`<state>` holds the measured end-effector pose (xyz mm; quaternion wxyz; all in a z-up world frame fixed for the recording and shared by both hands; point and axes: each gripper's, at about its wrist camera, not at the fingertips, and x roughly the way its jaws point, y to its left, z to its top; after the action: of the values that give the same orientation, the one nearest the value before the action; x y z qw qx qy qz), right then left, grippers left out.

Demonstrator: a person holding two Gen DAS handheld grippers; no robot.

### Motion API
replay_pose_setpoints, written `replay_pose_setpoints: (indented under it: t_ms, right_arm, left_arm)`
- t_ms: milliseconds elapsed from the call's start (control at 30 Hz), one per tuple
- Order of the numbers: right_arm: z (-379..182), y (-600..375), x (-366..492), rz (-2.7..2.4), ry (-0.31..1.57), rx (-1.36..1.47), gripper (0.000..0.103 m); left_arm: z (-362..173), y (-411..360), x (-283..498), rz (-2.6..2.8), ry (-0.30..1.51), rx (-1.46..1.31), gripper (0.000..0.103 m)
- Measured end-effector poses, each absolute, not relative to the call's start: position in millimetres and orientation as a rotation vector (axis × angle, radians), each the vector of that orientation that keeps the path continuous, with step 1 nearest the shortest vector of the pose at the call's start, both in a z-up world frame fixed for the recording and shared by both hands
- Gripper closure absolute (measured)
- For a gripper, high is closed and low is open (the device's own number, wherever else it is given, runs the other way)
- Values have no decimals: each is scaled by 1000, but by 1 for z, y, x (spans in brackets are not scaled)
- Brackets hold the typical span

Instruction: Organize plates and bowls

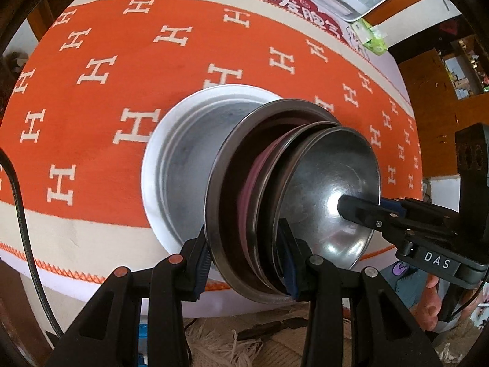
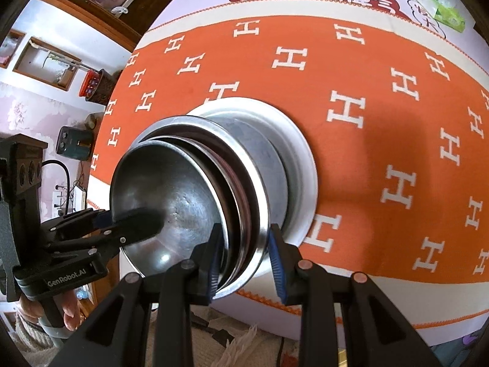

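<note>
Both tongs [image 1: 247, 263] [image 2: 244, 263] clamp the nested metal bowls [image 1: 330, 189] at opposite rims.

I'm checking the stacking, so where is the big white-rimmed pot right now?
The pot sits on the orange tablecloth near its front edge, centre in both wrist views, directly behind the stack of metal bowls held by both grippers.
</note>
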<state>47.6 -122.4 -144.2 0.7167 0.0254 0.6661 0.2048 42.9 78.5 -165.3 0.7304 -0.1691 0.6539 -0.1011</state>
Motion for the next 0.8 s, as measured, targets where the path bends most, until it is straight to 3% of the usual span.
replay_pose_setpoints:
  t_ms: [367, 800]
  right_arm:
    - [-172, -114, 59, 368, 1518, 111, 74]
    - [-171, -116, 62, 311, 1493, 111, 74]
  left_arm:
    - [-201, 86, 66, -254, 1513, -317, 65]
    - [-207, 81, 76, -296, 1509, -306, 63]
